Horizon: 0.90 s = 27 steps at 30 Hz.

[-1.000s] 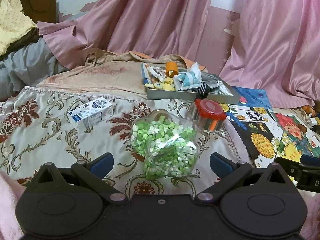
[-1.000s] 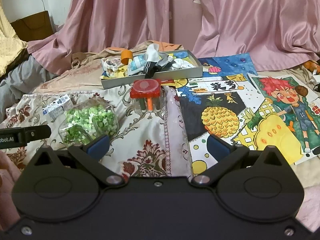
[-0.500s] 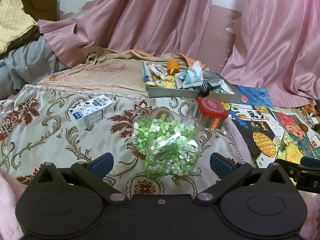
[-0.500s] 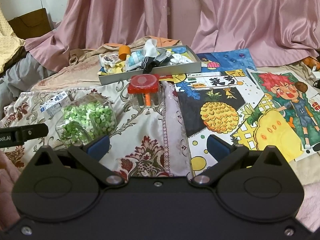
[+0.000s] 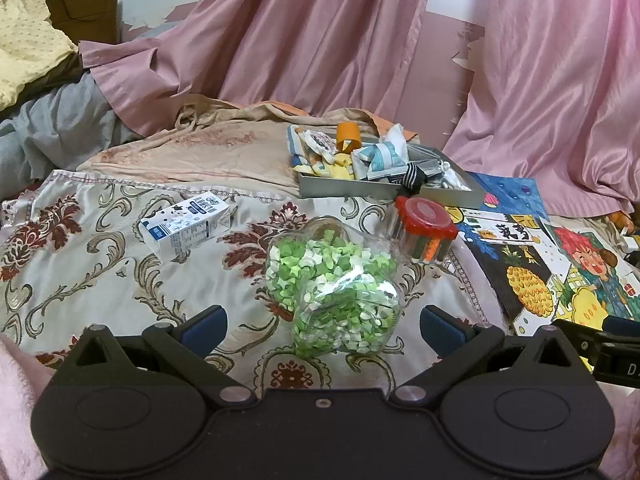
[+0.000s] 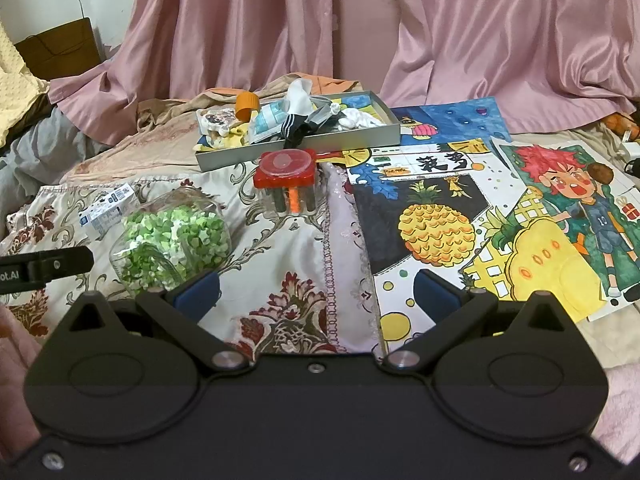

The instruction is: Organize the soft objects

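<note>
Now both grippers are hovering low over a bed, fingers spread wide and holding nothing.

Over the last second both views are pulling back and tilting slightly, so the scene is sitting a little lower and farther off; no object is shifting. The left gripper (image 5: 320, 326) is facing a jar (image 5: 334, 292) of green bits; the right gripper (image 6: 316, 290) is hanging over the bedspread (image 6: 280, 264). Socks (image 6: 298, 126) and other soft bits are lying heaped in the tray (image 6: 300, 146) behind. This fits sorting either under way or finished.
</note>
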Motion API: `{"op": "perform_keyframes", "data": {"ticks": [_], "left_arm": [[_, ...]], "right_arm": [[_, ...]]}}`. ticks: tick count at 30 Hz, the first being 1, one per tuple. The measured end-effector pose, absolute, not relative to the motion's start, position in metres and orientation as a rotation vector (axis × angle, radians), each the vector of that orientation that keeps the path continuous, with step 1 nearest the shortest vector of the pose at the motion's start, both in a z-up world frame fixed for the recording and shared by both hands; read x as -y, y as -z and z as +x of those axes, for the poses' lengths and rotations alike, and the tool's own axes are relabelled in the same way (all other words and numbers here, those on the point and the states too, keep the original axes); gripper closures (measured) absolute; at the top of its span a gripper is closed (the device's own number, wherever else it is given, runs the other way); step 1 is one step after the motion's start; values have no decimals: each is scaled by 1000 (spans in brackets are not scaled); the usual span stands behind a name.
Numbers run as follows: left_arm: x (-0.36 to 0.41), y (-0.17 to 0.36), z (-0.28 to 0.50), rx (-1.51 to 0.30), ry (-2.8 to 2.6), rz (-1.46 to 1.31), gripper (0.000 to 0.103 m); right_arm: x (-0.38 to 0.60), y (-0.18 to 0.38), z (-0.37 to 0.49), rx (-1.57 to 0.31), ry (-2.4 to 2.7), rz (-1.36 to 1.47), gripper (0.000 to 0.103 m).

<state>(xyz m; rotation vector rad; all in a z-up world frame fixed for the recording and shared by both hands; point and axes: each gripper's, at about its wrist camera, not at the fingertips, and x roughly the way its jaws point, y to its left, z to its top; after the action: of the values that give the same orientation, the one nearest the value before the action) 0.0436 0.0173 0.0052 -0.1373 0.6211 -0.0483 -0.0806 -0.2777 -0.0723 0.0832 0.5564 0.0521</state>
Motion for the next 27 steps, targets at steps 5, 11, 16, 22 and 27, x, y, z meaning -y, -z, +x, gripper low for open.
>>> {"op": "perform_keyframes", "data": {"ticks": [5, 11, 16, 22, 27], "left_arm": [[-17, -5, 44, -621, 48, -137, 1], [-17, -5, 44, -620, 49, -137, 1], [-17, -6, 43, -616, 50, -136, 1], [-15, -7, 41, -611, 55, -128, 1], [-15, -5, 41, -623, 58, -150, 1]], "right_arm": [[278, 72, -81, -557, -52, 83, 0], [278, 72, -81, -556, -52, 83, 0], [278, 72, -81, -556, -52, 82, 0], [279, 72, -81, -556, -52, 82, 0], [280, 72, -81, -556, -53, 81, 0]]}}
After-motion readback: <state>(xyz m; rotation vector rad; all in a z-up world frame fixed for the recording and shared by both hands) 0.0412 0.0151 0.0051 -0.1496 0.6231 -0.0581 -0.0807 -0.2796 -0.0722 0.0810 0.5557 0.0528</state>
